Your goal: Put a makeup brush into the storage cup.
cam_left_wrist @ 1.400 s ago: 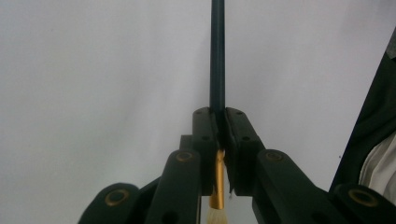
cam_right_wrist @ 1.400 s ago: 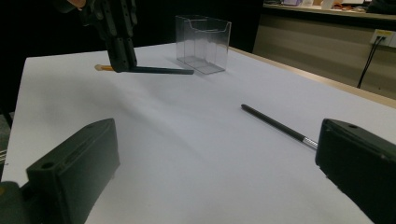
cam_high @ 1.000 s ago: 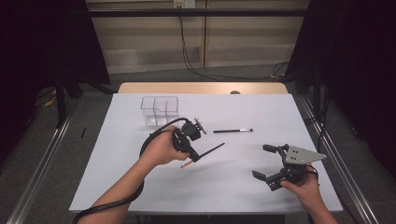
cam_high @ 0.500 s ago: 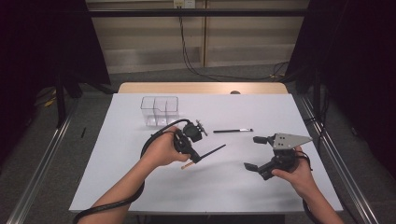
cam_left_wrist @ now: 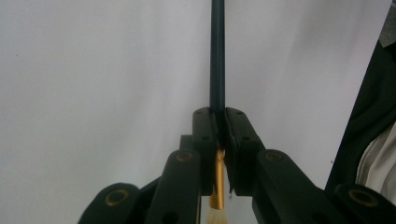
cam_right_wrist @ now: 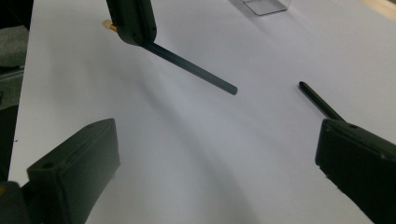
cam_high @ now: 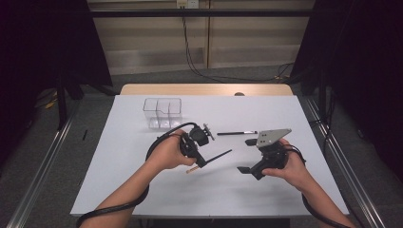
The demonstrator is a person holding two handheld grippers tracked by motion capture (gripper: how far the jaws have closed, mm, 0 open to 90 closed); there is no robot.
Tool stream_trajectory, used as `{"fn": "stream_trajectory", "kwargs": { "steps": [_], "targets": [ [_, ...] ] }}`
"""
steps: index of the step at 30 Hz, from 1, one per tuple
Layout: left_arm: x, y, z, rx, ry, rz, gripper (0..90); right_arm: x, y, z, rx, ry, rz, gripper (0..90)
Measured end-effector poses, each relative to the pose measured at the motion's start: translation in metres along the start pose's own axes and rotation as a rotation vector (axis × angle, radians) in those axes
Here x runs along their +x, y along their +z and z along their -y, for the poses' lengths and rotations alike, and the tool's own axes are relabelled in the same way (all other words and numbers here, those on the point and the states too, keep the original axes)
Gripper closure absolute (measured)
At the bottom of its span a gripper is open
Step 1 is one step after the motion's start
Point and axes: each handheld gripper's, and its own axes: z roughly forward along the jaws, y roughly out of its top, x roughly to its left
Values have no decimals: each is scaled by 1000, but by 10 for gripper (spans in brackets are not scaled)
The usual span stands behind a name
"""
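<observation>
My left gripper (cam_high: 201,161) (cam_left_wrist: 219,115) is shut on a paintbrush (cam_high: 217,156) held just above the white table. Its dark handle (cam_left_wrist: 217,56) runs forward past the jaws, and the gold ferrule (cam_left_wrist: 217,183) and pale bristles sit behind them. In the right gripper view the left gripper (cam_right_wrist: 130,21) holds that handle (cam_right_wrist: 191,67) slanting toward me. My right gripper (cam_high: 247,156) (cam_right_wrist: 215,140) is open with nothing between its jaws, a short way right of the handle's tip. A black pen (cam_high: 236,133) (cam_right_wrist: 320,102) lies on the table beyond it.
A clear plastic compartment box (cam_high: 163,113) (cam_right_wrist: 264,5) stands at the back left of the white table top (cam_high: 285,199). Metal rails (cam_high: 332,152) run along both sides of the table, with dark curtains behind.
My right gripper has moved forward and to the left, nearer the brush handle's tip and the pen. The left gripper and the brush have stayed in place.
</observation>
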Motion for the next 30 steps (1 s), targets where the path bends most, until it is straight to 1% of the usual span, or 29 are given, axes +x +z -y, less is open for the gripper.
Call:
{"fn": "stream_trajectory", "kwargs": {
  "steps": [5,7,8,9,12,18,19,22,26,27,29,30],
  "targets": [
    [-2,2,-2,-1,4,6,836,2,7,-11,78,-35,-13,1],
    [-1,2,-4,6,15,12,836,2,10,-16,96,-49,-27,13],
    [-2,3,-4,6,10,15,836,2,12,-18,112,-57,-28,13],
    [-2,3,-5,6,11,11,836,3,13,-19,126,-64,-31,17],
    [-3,3,-6,8,13,17,837,4,17,-27,166,-93,-35,43],
    [-3,3,-7,2,23,21,836,4,23,-36,206,-104,-45,121],
    [-3,3,-7,1,23,21,836,3,23,-38,212,-112,-49,149],
    [-3,3,-7,-1,24,24,836,4,25,-40,219,-111,-62,217],
    [-3,1,-9,1,35,26,837,5,27,-43,234,-125,-71,245],
    [-4,1,-9,1,37,28,836,5,28,-44,233,-135,-73,252],
    [-5,2,-10,-9,27,30,837,5,28,-45,231,-142,-76,264],
    [-5,2,-11,-3,35,28,837,6,29,-46,229,-148,-74,272]
  ]
}}
